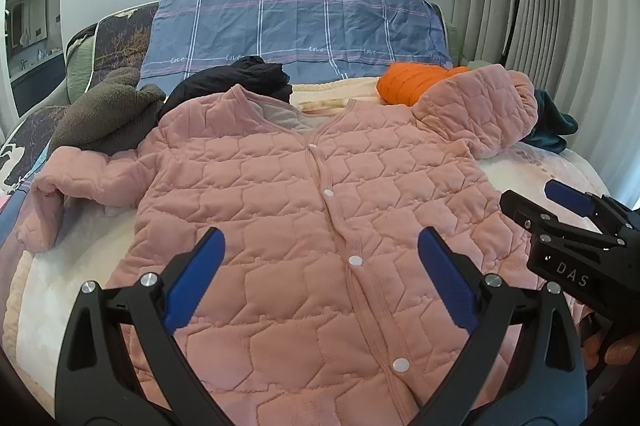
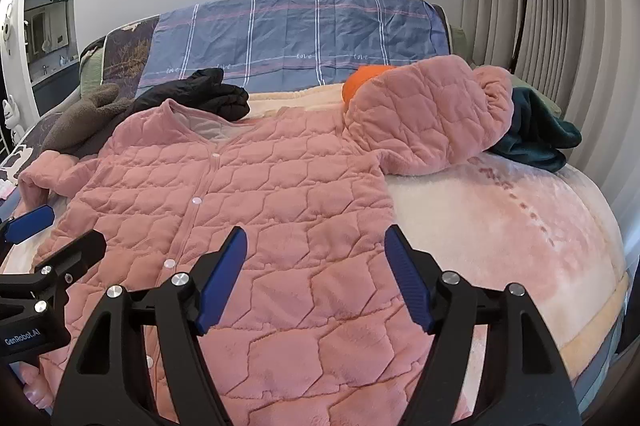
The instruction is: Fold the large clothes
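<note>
Black (image 1: 240,77), grey (image 1: 104,109), orange (image 1: 416,81) and teal (image 2: 536,137) clothes ring the pink jacket (image 1: 304,209).

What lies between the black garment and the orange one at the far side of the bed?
Bare cream blanket separates the black garment from the orange garment; the left wrist view shows it best.

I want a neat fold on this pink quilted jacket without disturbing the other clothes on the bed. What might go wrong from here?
1. The right sleeve is bunched up against the orange garment and teal garment; pulling it may drag them along.
2. The thick quilted jacket may spring back open after a fold.
3. Both the left gripper and right gripper hang open above the body, close together, so they may collide.
</note>
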`<state>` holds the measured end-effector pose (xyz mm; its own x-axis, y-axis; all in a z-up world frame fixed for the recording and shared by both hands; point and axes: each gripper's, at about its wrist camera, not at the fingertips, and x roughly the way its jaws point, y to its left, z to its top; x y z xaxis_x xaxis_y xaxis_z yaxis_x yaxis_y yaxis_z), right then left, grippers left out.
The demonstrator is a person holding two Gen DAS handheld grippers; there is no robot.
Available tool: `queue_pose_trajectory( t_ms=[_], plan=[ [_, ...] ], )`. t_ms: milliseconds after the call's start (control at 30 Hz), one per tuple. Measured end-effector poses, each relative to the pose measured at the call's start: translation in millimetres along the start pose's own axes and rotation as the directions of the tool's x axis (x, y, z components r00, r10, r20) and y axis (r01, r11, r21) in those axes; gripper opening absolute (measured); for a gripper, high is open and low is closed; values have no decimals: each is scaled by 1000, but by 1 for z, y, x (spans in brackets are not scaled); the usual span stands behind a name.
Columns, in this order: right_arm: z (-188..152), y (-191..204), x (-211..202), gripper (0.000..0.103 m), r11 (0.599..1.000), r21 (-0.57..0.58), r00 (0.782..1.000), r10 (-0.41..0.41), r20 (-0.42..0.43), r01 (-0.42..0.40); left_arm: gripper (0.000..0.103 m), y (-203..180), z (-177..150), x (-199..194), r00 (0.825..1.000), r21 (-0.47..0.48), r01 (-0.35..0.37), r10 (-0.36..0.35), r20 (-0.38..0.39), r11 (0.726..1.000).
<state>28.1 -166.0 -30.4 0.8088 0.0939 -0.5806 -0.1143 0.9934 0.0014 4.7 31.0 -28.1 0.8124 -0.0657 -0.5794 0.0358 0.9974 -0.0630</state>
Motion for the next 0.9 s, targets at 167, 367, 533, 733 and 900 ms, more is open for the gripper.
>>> queue_pose_trajectory(
  t_ms=[167,367,533,733,900],
  plan=[
    [-1,-1,-2,73,1000,12,1000,7,7,-7,98,0,0,1,1000,-2,0,0,-4,1000],
    [-1,-1,-2,73,1000,10,1000,11,5,-11,98,1,-2,1,1000,-7,2,-2,-9,1000],
    [-3,0,-1,73,1000,5,1000,15,-4,-15,99,0,-3,1,1000,-4,0,0,-8,1000],
    [-1,3,0,73,1000,-1,1000,25,-10,-25,99,0,-3,1,1000,-2,3,-3,-6,1000],
    [0,6,2,73,1000,-12,999,29,-13,-29,99,3,0,-1,1000,-7,9,-9,-5,1000]
  ],
)
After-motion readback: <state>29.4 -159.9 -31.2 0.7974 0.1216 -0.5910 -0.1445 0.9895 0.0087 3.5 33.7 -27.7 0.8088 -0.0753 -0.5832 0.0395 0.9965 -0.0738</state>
